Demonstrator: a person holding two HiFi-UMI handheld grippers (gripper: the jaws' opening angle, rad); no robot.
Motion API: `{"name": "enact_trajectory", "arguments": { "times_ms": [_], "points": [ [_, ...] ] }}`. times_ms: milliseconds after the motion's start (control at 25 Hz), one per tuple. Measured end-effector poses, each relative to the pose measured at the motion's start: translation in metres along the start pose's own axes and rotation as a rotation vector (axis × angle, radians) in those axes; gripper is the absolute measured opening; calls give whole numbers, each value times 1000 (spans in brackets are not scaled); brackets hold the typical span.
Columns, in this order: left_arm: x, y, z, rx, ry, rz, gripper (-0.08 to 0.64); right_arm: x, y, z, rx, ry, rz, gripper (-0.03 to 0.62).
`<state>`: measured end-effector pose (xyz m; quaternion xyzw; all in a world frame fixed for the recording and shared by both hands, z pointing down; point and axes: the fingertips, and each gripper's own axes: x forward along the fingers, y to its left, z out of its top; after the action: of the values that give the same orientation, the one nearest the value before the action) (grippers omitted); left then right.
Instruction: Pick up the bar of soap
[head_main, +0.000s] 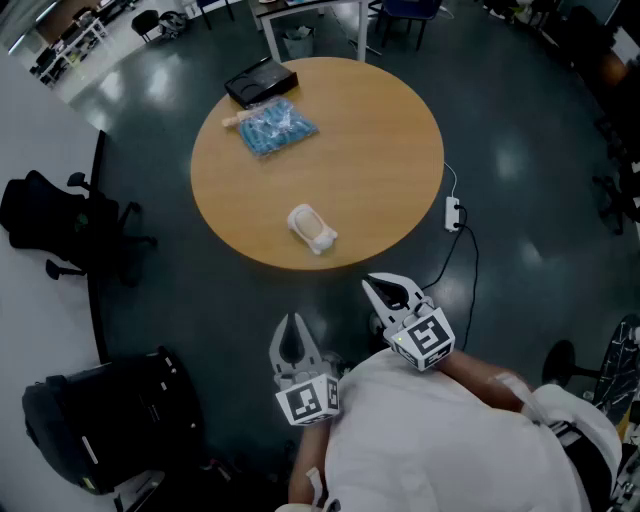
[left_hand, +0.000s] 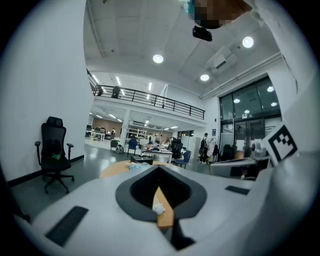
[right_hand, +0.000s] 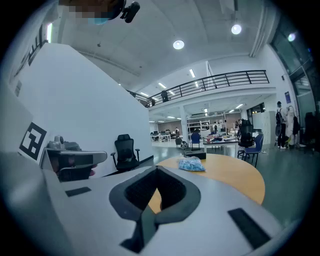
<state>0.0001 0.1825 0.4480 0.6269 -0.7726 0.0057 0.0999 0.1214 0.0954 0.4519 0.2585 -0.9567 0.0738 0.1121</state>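
My left gripper (head_main: 292, 320) and right gripper (head_main: 372, 286) are squeezed shut, holding nothing. The soap (head_main: 312, 228) lies at 6 o'clock on the surface (head_main: 380, 150), near the edge. I should open one gripper wide, then reach slowly.

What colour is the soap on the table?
The soap is white to cream. The head view shows it best.

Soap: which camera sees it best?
The head view: the whole soap lies in plain sight on the round table. The left gripper view shows only a white bit of it beyond its jaws; the right gripper view shows none.
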Motion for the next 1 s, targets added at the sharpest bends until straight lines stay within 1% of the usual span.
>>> {"name": "enact_trajectory", "arguments": {
  "times_ms": [360, 560, 720, 880, 1000],
  "points": [
    [10, -12, -5, -15, 9, 47, 6, 3, -16, -4, -7, 10, 35, 14],
    [14, -12, -7, -33, 14, 121, 6, 10, -20, -4, -26, 21, 99, 14],
    [18, -11, -16, -16, 34, 160, 6, 26, -24, -8, 22, 14, 154, 14],
    [38, 9, -17, -14, 58, 169, 6, 60, -33, -17, 49, 40, 136, 14],
    [71, 37, -15, -7, 56, 142, 6, 96, -44, -20, 61, 50, 94, 14]
  ]
}}
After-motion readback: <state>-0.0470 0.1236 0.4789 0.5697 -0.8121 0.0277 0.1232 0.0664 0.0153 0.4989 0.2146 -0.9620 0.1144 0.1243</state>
